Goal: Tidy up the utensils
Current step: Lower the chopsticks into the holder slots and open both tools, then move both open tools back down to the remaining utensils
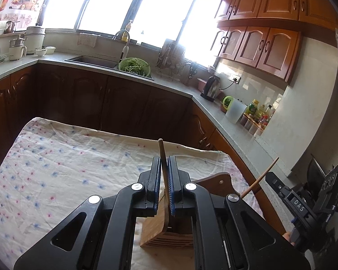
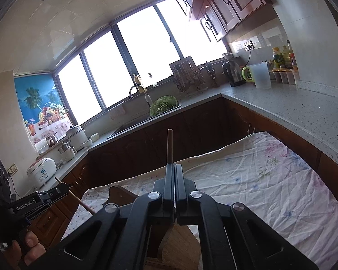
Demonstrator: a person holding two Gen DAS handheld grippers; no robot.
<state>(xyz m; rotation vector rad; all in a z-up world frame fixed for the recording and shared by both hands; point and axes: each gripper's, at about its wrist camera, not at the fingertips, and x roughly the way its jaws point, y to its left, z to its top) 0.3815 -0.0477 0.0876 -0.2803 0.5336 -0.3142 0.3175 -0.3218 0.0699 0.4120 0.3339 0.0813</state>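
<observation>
Kitchen, floral cloth (image 1: pixel 56 168) over the table. My left gripper (image 1: pixel 164 164) is clamped on a wooden chopstick (image 1: pixel 161 155) above the bamboo holder (image 1: pixel 160 231). My right gripper (image 2: pixel 174 168) is clenched on another chopstick (image 2: pixel 170 146).

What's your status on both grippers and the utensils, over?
Left gripper shut on wooden utensil. Right gripper shut on second stick. Both above wooden holder on floral cloth. Nothing in the way.
</observation>
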